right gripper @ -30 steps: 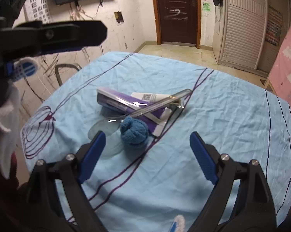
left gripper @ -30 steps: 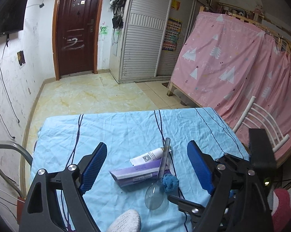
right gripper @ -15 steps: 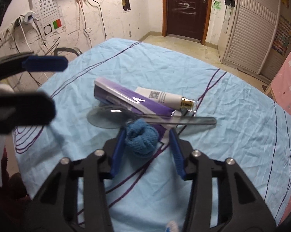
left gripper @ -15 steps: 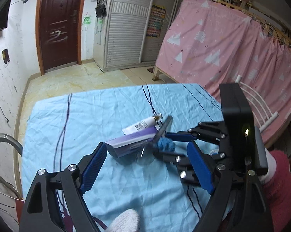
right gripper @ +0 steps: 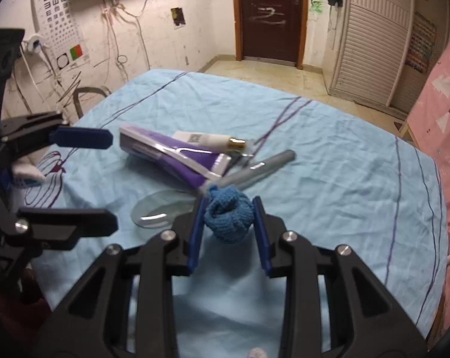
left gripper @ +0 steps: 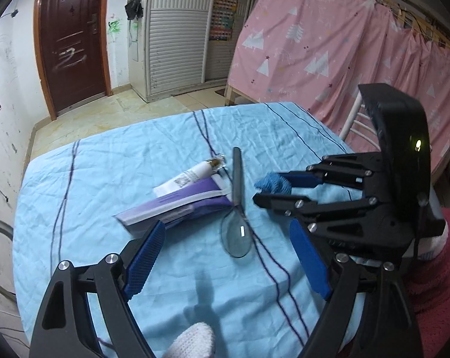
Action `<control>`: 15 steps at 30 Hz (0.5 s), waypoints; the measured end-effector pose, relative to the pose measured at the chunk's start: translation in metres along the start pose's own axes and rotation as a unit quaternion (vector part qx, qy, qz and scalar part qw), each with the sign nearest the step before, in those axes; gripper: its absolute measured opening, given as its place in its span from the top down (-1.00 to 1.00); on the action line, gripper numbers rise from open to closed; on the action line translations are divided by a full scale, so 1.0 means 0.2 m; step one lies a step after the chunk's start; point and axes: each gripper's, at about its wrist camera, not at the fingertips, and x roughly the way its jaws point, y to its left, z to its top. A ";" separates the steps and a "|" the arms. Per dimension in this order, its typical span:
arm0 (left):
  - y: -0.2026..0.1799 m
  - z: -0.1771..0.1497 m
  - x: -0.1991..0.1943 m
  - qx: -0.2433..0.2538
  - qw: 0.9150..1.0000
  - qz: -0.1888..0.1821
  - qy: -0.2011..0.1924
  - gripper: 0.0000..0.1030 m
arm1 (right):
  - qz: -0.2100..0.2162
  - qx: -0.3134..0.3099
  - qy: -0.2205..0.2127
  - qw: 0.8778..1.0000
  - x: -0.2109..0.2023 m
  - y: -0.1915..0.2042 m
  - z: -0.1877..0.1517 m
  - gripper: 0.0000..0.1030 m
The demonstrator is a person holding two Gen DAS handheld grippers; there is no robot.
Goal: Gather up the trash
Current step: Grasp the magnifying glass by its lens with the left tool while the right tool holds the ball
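A blue knitted ball [right gripper: 228, 219] sits between the pads of my right gripper [right gripper: 228, 205], which is shut on it and holds it just off the blue tablecloth [right gripper: 329, 161]. The ball [left gripper: 273, 182] and right gripper [left gripper: 262, 192] also show in the left wrist view. My left gripper [left gripper: 225, 238] is open and empty, above a clear magnifying glass [left gripper: 236, 235] with a grey handle. A purple box [left gripper: 177, 207] and a white tube [left gripper: 192, 176] lie beside the glass. They also show in the right wrist view: box [right gripper: 171, 155], tube [right gripper: 213, 140], magnifying glass [right gripper: 162, 211].
The table's far edge drops to a tiled floor [left gripper: 111, 113]. A white chair [left gripper: 356, 119] and a pink curtain [left gripper: 344, 53] stand at the right. A metal chair frame [right gripper: 87, 95] stands by the cabled wall.
My right gripper went from open to shut on the blue ball and lifted it slightly away from the magnifying glass. The left gripper moved forward over the items and stayed open.
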 end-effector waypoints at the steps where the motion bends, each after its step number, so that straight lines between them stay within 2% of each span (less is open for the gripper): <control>1: -0.02 0.00 0.01 0.003 1.000 -0.002 0.003 -0.47 | -0.001 0.004 -0.003 1.000 -0.01 -0.02 -0.01 0.42; 8: -0.13 0.00 0.13 0.023 0.999 -0.005 0.033 -0.45 | 0.001 0.038 -0.019 0.999 -0.08 -0.15 -0.05 0.42; 9: -0.14 0.00 0.15 0.024 0.999 -0.002 0.038 -0.40 | 0.001 0.042 -0.021 0.999 -0.08 -0.16 -0.06 0.42; 13: -0.14 0.00 0.22 0.019 0.998 0.014 0.058 0.08 | 0.007 0.053 -0.028 0.998 -0.10 -0.20 -0.09 0.42; 15: -0.14 0.01 0.24 0.016 0.998 0.021 0.066 0.17 | 0.011 0.058 -0.033 0.998 -0.12 -0.21 -0.11 0.42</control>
